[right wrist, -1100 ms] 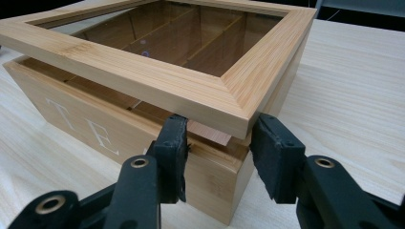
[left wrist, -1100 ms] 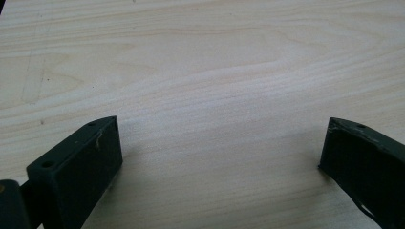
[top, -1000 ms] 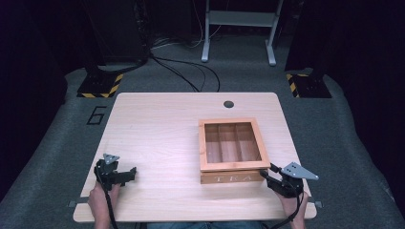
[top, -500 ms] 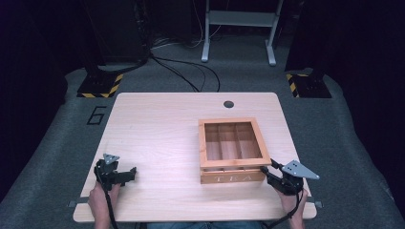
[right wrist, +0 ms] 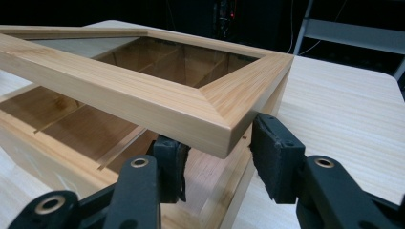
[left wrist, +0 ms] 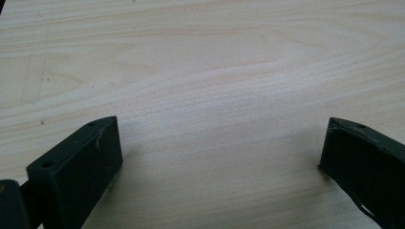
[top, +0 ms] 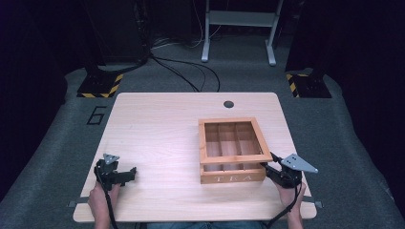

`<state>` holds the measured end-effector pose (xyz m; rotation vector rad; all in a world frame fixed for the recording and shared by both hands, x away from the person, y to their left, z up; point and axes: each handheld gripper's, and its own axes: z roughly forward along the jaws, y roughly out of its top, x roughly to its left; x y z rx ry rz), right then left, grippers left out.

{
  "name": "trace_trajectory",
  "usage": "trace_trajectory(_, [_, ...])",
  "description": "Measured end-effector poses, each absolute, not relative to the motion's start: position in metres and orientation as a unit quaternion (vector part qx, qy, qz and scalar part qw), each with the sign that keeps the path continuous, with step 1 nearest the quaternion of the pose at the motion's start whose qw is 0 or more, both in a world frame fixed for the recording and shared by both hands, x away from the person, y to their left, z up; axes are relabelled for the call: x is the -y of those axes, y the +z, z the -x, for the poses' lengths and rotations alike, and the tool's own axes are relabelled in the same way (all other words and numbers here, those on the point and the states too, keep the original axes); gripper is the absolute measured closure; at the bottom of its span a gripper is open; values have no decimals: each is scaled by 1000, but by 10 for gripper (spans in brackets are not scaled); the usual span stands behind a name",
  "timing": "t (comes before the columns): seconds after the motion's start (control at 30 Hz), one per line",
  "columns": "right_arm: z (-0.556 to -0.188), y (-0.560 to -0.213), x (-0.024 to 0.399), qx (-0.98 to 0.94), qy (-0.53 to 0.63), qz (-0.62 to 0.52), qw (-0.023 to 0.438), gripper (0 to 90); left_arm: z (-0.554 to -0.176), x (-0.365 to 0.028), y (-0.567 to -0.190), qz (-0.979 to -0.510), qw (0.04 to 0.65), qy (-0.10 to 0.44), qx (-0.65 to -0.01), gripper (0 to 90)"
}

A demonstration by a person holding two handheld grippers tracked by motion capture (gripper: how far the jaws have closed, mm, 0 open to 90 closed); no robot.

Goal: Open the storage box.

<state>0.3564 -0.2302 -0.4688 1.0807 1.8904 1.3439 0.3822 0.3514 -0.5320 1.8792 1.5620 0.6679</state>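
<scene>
Right hand-held gripper [right wrist: 217, 157] clamps the tea box's [top: 232, 177] raised lid [right wrist: 143, 90] corner; left hand-held gripper [left wrist: 219, 157] — jaws spread — rests on the table [top: 162, 129].

Pretty much the whole pale wooden tabletop [top: 157, 138] left of the light-wood compartment box marked TEA [top: 232, 151] is bare, so a hand can sweep anywhere there. The box is the one real obstacle, sitting toward the table's right side. Its glass-paned wooden lid frame [right wrist: 157, 95] is lifted off the box's front edge, leaving a gap under it. The right gripper [right wrist: 217, 160] fills the narrow strip right of the box's near corner; behind the box, just a small dark round hole [top: 229, 103].
</scene>
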Motion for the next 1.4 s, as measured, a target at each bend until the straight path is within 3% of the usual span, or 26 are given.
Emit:
trace_trajectory(0.37, [-362,-459,229,-710,494,-407,294,564,-382,-351,-532,-708,300,252,-588,4])
trace_trajectory(0.4, [-361,-458,228,-709,491,-411,296,534,-382,-351,-532,-708,300,252,-588,4])
trace_trajectory(0.6, [-360,-445,224,-709,482,-395,330,535,-382,-351,-532,-708,300,252,-588,4])
trace_trajectory(0.93, [-371,-438,226,-703,496,-394,324,538,-382,-351,-532,-708,300,251,-588,4])
trace_trajectory(1.4, [-383,-419,222,-679,510,-399,346,586,-382,-351,-532,-708,300,252,-588,4])
